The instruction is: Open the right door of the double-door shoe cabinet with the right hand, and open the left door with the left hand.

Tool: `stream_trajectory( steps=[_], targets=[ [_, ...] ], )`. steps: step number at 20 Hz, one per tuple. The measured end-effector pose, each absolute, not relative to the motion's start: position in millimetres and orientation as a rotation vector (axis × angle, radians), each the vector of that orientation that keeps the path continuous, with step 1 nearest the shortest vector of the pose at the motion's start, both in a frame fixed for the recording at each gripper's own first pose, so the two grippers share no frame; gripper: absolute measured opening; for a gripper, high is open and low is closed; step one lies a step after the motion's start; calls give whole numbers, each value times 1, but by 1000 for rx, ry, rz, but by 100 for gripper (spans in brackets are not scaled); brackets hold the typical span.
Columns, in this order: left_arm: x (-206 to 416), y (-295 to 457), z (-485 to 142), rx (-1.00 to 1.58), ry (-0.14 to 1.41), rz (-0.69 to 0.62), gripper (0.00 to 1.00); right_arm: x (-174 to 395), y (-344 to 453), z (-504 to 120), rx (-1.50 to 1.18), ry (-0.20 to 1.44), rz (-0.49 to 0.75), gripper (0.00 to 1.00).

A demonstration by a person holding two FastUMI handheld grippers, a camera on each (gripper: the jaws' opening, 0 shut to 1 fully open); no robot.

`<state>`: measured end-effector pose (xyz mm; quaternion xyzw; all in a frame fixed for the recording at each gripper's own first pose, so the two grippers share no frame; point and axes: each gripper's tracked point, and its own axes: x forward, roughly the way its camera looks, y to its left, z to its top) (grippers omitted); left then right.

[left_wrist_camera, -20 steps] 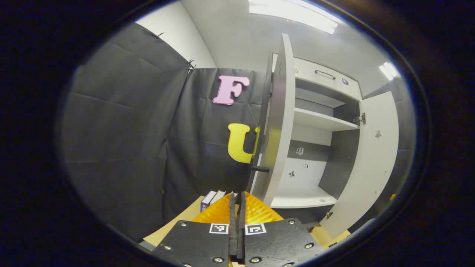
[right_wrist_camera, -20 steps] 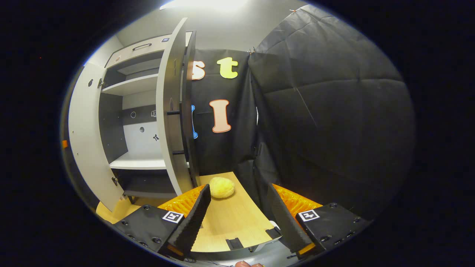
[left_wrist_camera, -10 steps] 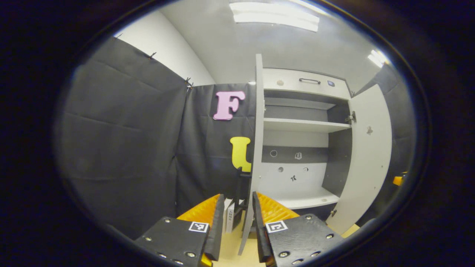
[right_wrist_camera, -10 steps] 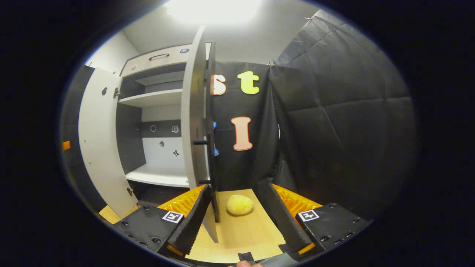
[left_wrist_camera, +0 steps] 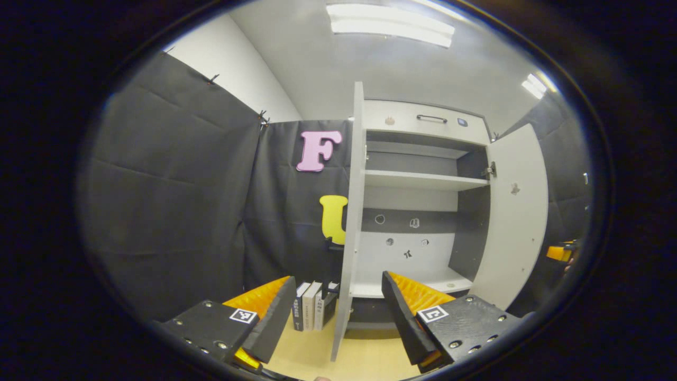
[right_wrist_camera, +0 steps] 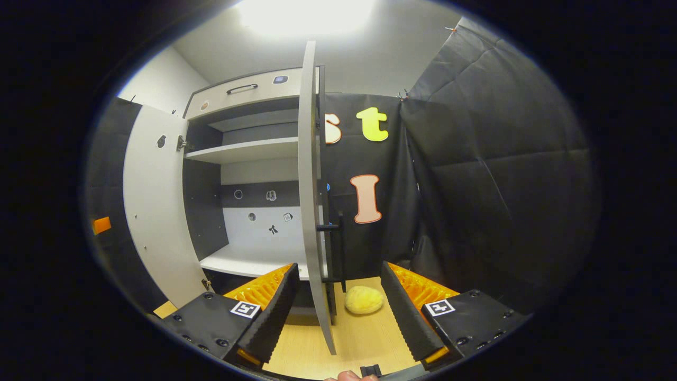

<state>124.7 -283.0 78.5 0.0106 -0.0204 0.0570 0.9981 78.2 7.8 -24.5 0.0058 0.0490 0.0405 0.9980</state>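
Note:
The white shoe cabinet [left_wrist_camera: 423, 180] has both doors swung wide, baring its shelves. In the left gripper view the left door [left_wrist_camera: 350, 211] shows edge-on, its dark handle [left_wrist_camera: 333, 244] on the far side. My left gripper [left_wrist_camera: 338, 323] is open; the door's edge lies between the fingers without touching them. The right door [left_wrist_camera: 515, 211] hangs open beyond. In the right gripper view the right door [right_wrist_camera: 309, 211] also shows edge-on with its black handle [right_wrist_camera: 333, 248]. My right gripper [right_wrist_camera: 341, 317] is open around that edge, holding nothing.
Several books [left_wrist_camera: 312, 312] stand on the wooden floor left of the cabinet. A yellow round lump [right_wrist_camera: 364, 300] lies on the floor right of it. Black cloth walls close in on both sides. A fingertip [right_wrist_camera: 349, 375] shows at the bottom edge.
My left gripper went from shut to wide open and drew back from the left door. The right gripper stayed open and turned left, bringing the right door's edge between its fingers.

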Motion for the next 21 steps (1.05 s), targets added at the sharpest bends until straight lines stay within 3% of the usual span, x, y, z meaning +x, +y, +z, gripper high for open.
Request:
stream_trajectory(
  steps=[2,3,21],
  targets=[
    [124,-284,80,28,-39,106,94,80,11,-19,10,87,78,93],
    [125,-285,82,36,-45,104,92,84,13,-16,9,81,75,98],
    [146,-326,65,78,-49,-8,94,101,32,-39,84,82,90,97]
  ],
)
